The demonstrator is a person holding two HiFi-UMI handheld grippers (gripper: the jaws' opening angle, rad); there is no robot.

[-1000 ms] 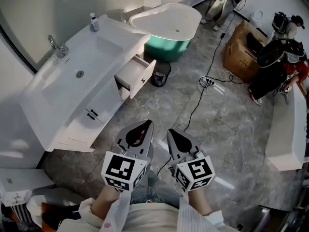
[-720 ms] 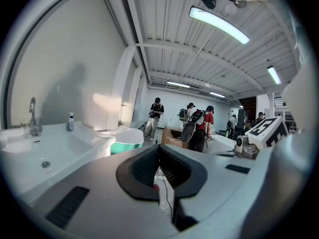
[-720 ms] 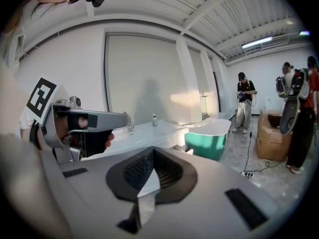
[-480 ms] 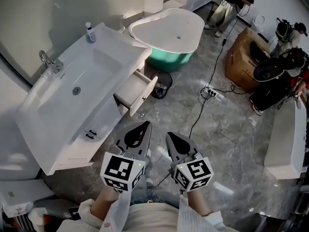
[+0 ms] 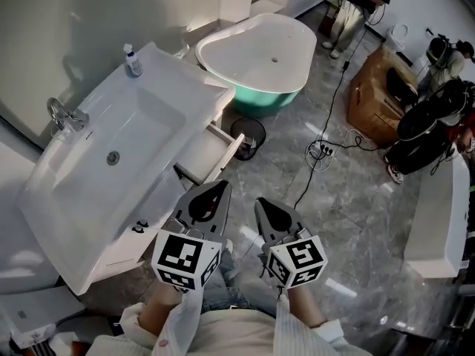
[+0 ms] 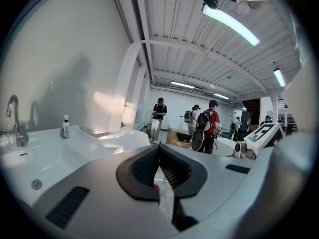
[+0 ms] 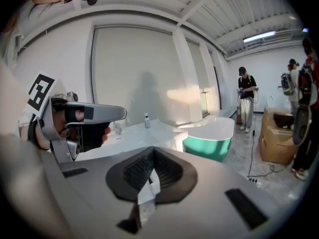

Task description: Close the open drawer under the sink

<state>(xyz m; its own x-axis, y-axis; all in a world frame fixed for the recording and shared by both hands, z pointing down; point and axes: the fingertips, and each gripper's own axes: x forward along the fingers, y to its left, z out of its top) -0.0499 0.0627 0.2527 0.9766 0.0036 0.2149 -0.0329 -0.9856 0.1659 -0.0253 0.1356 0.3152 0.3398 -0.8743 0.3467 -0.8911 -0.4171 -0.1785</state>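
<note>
A white vanity with a sink [image 5: 82, 191] stands at the left in the head view. Its drawer [image 5: 208, 153] sticks out open below the counter's right end. My left gripper [image 5: 220, 185] is shut with nothing in it. Its tip shows just short of the drawer's front, and I cannot tell whether they touch. My right gripper [image 5: 260, 202] is shut and empty beside it, further from the drawer. The left gripper view shows the left gripper [image 6: 158, 146] with jaws together and the sink [image 6: 45, 158] at the left. The drawer is hidden in both gripper views.
A white and green bathtub [image 5: 263, 50] stands behind the vanity, a black bin [image 5: 249, 134] by the drawer. A cable with a power strip [image 5: 320, 149] lies on the grey floor. A cardboard box [image 5: 378, 87] and people stand at the far right. A faucet [image 5: 63, 116] and bottle [image 5: 132, 60] sit on the counter.
The vanity and drawer have slid down and left in the head view, closer to my grippers. Both grippers stay shut and side by side.
</note>
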